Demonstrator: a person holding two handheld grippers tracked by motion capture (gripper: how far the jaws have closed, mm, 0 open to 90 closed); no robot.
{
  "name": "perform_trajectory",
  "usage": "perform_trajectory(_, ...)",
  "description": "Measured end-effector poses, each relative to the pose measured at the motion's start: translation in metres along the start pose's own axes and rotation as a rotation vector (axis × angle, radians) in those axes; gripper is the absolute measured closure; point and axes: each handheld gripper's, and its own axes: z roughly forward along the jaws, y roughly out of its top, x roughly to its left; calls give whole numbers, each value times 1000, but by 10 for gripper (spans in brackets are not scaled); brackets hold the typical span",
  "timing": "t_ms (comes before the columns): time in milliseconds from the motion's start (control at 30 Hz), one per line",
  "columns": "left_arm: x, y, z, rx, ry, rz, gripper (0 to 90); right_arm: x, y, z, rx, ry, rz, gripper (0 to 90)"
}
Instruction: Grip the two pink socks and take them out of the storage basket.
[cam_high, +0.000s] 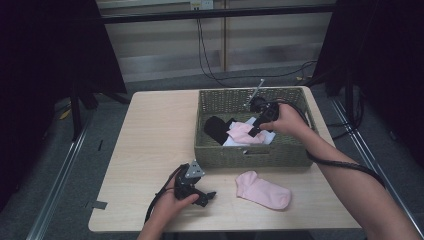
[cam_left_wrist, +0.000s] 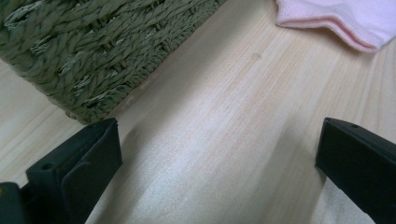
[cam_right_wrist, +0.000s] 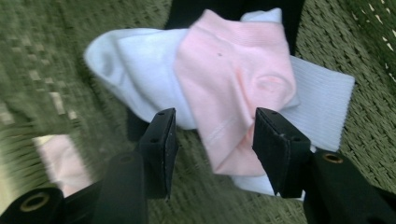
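A green woven basket stands on the table's right half and holds a pink sock, white socks and a black sock. My right gripper reaches down into the basket, open, with its jaws either side of the pink sock's lower edge. A second pink sock lies flat on the table in front of the basket. My left gripper rests low on the table left of that sock. It is open, with nothing between its wide-set jaws. The basket corner and the sock's cuff lie ahead of it.
The light wooden table has bare room on its left half. Cables hang behind the table's far edge. Dark curtains close off both sides.
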Motion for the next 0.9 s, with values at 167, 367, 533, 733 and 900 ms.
perform_trajectory(167,0,0,0,1,3,0,0,-12,0,11,-6,-12,38,483)
perform_trajectory(367,0,0,0,1,2,0,0,-20,0,22,7,-41,51,478)
perform_trajectory(533,0,0,0,0,3,0,0,-26,0,34,30,-54,47,497)
perform_trajectory(733,0,0,0,1,2,0,0,-26,3,45,48,-22,37,632)
perform_trajectory(900,0,0,0,1,2,0,0,-23,2,43,63,27,44,795)
